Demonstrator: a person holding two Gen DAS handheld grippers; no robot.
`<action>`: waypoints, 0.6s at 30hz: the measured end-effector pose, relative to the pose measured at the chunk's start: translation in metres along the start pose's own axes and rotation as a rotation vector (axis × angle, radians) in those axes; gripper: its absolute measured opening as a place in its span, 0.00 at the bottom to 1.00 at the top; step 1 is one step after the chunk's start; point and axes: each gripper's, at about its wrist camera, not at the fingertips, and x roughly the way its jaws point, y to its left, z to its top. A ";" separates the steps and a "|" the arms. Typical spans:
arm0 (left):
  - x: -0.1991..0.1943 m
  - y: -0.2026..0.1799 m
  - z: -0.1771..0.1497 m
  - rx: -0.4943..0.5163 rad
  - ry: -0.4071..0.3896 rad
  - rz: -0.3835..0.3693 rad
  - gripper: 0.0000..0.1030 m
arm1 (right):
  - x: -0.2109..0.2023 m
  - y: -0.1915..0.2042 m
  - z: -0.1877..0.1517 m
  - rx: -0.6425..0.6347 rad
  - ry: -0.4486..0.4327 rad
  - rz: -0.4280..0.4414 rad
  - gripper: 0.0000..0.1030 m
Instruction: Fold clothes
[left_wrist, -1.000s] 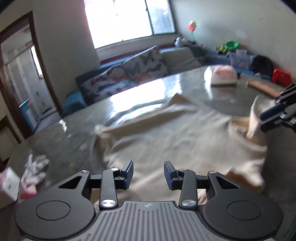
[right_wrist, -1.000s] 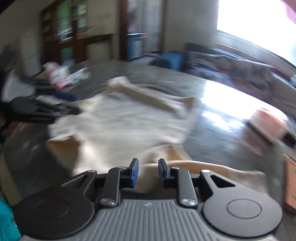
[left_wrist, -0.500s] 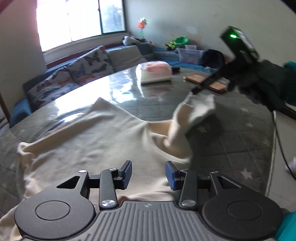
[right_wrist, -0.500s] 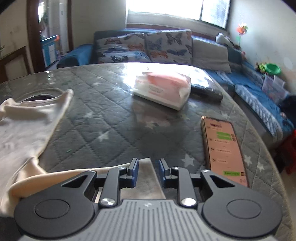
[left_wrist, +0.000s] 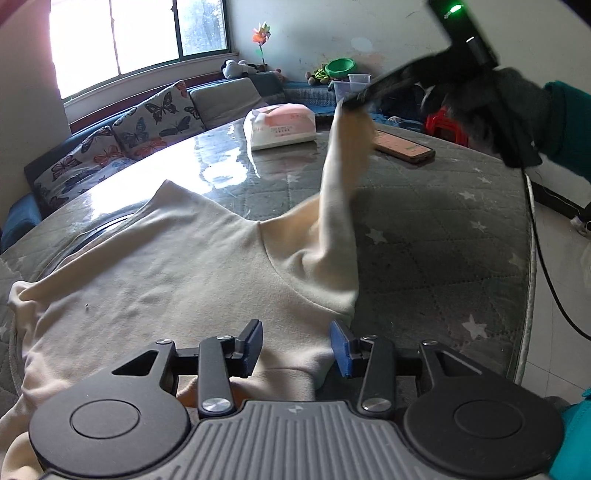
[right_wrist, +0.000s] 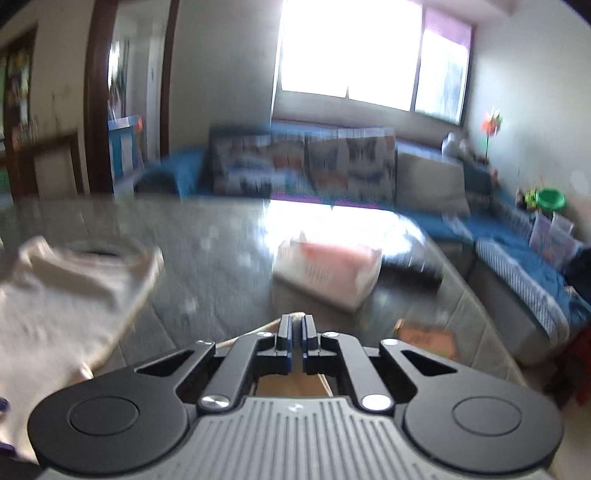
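A cream sweatshirt (left_wrist: 177, 273) lies spread on the grey quilted table (left_wrist: 443, 229). My left gripper (left_wrist: 297, 347) hovers open over its near hem, with the fabric under and between the blue pads but not pinched. One sleeve (left_wrist: 340, 206) stands up off the table, stretched toward the upper right. Its cuff is pinched in my right gripper (left_wrist: 354, 105), which a gloved hand with a teal cuff holds high. In the blurred right wrist view that gripper (right_wrist: 295, 328) is shut on a thin cream edge, and the sweatshirt's body (right_wrist: 55, 306) lies at the left.
A pink and white tissue pack (left_wrist: 282, 125) and a phone (left_wrist: 404, 147) lie on the far side of the table. The table's edge (left_wrist: 530, 295) runs down the right, with a black cable (left_wrist: 546, 273) beyond it. A sofa with butterfly cushions (left_wrist: 147, 122) stands behind.
The right gripper's jaws have shut on the sleeve cuff and carried it up and right, pulling the sleeve taut. The left gripper swung right over the hem, then held still.
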 end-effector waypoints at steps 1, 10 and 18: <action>0.000 0.000 0.000 0.000 0.000 -0.005 0.43 | -0.009 -0.006 0.000 0.003 -0.025 -0.006 0.04; 0.002 -0.002 -0.002 0.027 0.001 -0.031 0.47 | -0.029 -0.045 -0.051 0.079 0.150 -0.127 0.09; -0.001 -0.006 -0.005 -0.002 0.001 -0.027 0.50 | 0.024 -0.004 -0.040 0.080 0.173 0.025 0.13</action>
